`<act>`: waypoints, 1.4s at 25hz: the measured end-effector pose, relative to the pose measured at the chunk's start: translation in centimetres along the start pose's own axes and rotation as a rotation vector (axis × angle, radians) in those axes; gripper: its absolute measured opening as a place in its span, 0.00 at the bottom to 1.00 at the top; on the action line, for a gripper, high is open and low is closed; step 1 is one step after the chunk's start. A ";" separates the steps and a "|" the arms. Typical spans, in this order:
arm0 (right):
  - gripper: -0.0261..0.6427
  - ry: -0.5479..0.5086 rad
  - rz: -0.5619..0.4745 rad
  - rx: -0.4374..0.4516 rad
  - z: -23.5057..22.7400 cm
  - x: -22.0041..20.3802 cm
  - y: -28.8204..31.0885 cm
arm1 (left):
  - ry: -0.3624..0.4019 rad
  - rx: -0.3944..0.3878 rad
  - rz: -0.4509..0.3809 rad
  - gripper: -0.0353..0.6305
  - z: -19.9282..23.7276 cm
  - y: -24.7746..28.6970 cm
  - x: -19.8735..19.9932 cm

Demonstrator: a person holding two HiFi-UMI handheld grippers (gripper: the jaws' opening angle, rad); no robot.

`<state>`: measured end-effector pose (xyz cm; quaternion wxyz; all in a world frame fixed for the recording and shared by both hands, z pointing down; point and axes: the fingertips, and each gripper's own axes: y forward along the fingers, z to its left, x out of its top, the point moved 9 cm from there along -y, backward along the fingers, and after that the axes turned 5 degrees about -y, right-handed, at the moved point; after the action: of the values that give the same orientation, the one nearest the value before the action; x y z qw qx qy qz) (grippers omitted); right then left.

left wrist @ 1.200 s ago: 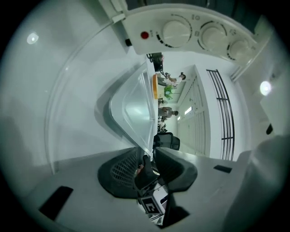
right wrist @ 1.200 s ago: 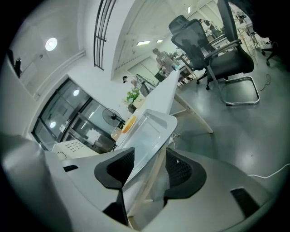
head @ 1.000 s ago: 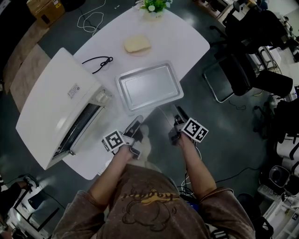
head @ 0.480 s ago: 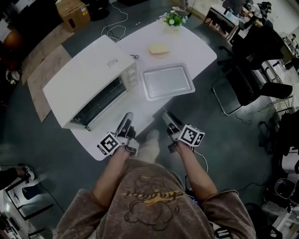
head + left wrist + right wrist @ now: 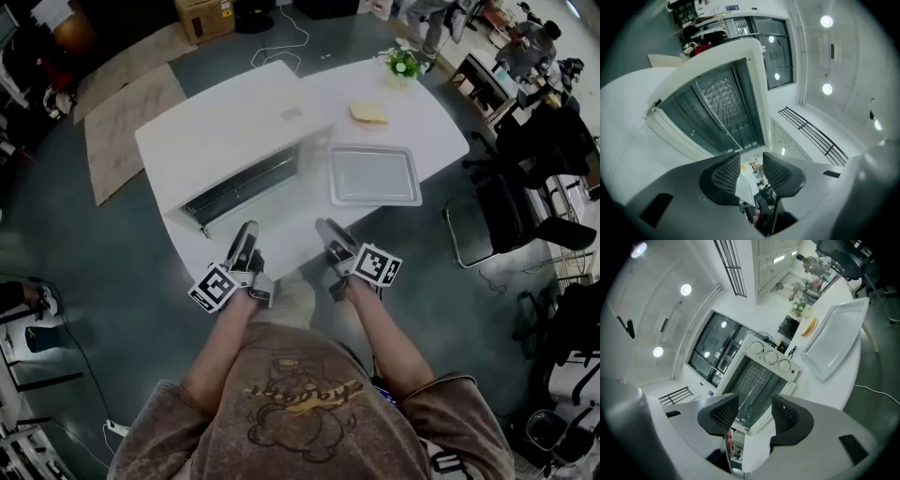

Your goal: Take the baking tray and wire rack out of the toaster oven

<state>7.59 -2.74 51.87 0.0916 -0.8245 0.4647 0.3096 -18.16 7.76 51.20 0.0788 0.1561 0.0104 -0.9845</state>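
— Where's the tray [image 5: 373,175]?
— Flat on the table [image 5: 433,139], just right of the oven [image 5: 225,131].
— And the rack [image 5: 723,107]?
— Inside the oven; its wires show behind the glass front.
— The grippers?
— Both are at the table's near edge, facing the oven. The left gripper [image 5: 751,165] has just been opening its jaws; they stand moderately apart, with nothing between them. The right gripper [image 5: 753,409] is also parted and empty.
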 end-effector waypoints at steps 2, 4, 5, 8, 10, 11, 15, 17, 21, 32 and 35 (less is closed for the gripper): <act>0.33 0.003 0.020 0.016 0.1 0.4 2.0 | -0.020 0.034 -0.048 0.25 0.6 -0.2 1.1; 0.33 0.002 0.043 0.032 0.3 0.8 4.4 | -0.027 0.047 -0.094 0.25 1.3 -0.2 2.7; 0.33 -0.003 0.057 0.039 0.5 1.0 5.7 | -0.024 0.048 -0.116 0.25 1.6 -0.1 3.5; 0.33 -0.013 0.095 0.057 0.6 1.7 9.1 | -0.035 0.077 -0.172 0.24 2.7 0.2 5.5; 0.33 -0.012 0.114 0.063 0.4 2.1 11.2 | -0.036 0.105 -0.194 0.24 3.5 0.6 6.5; 0.33 -0.010 0.122 0.065 0.2 2.2 12.2 | -0.035 0.118 -0.203 0.24 3.9 0.8 6.9; 0.33 0.001 0.150 0.066 -0.8 2.6 15.7 | -0.035 0.157 -0.247 0.27 5.4 1.7 8.0; 0.33 0.011 0.155 0.068 -1.3 2.7 17.2 | -0.038 0.170 -0.269 0.28 6.0 2.1 8.3; 0.31 0.031 0.145 0.060 -2.1 3.2 18.9 | -0.044 0.188 -0.312 0.27 6.6 2.3 8.6; 0.15 0.058 0.064 0.047 -1.5 3.6 19.5 | -0.059 0.200 -0.348 0.22 6.5 1.6 9.4; 0.12 0.063 0.059 0.050 -1.4 3.6 19.7 | -0.053 0.196 -0.351 0.17 6.4 1.7 9.6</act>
<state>-6.67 -16.73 53.53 0.0881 -0.8173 0.4989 0.2743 -28.88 4.35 54.33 -0.1091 0.1327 -0.0603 -0.9833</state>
